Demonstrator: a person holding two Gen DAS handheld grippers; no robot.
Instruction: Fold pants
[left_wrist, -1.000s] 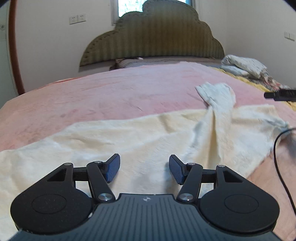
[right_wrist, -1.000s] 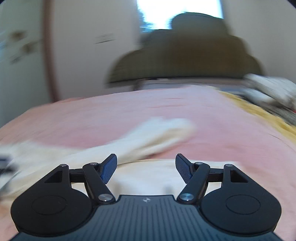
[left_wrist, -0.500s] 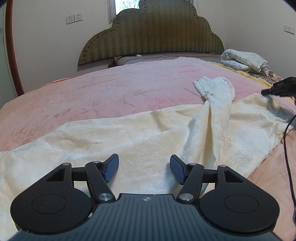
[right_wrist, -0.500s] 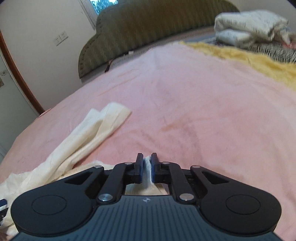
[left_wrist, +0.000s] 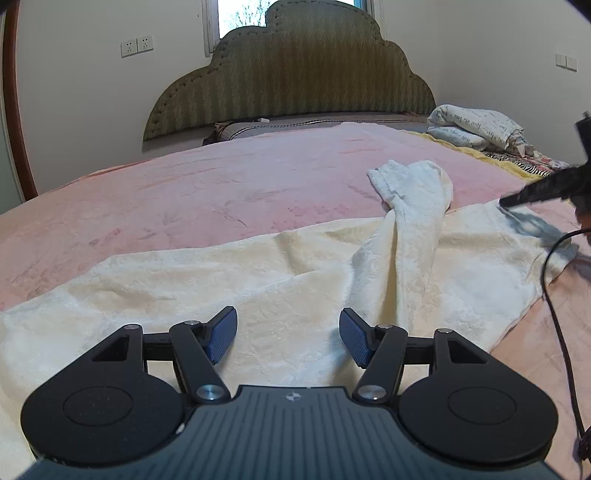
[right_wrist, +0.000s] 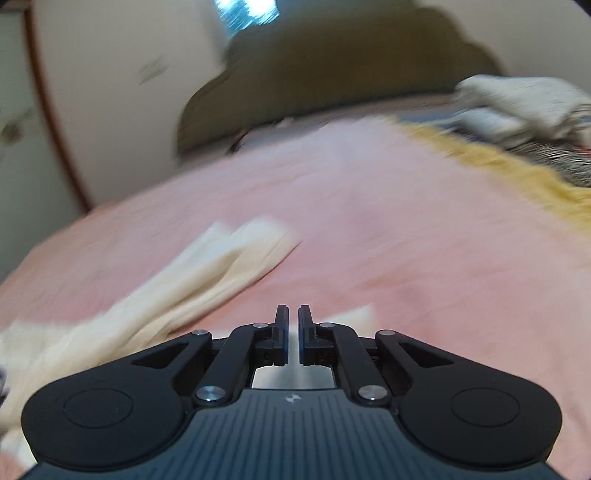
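Cream pants (left_wrist: 258, 280) lie spread across the pink blanket (left_wrist: 221, 192), with one leg (left_wrist: 413, 206) twisted up and away over the rest. My left gripper (left_wrist: 288, 332) hovers open just above the cloth, nothing between its blue pads. My right gripper (right_wrist: 292, 325) is shut, and a pale strip of the pants' edge shows pinched between its pads. In the left wrist view the right gripper (left_wrist: 517, 199) sits blurred at the pants' far right corner. The right wrist view shows the twisted leg (right_wrist: 207, 266) stretching off to the left.
A padded green headboard (left_wrist: 295, 85) stands at the far end. Folded bedding (left_wrist: 476, 125) and a yellow blanket (right_wrist: 517, 166) lie at the far right. A black cable (left_wrist: 557, 317) hangs down the right side over the bed's edge.
My right gripper went from open to shut on the pants' edge and shifted with it, its view now blurred. My left gripper stayed open and nearly still.
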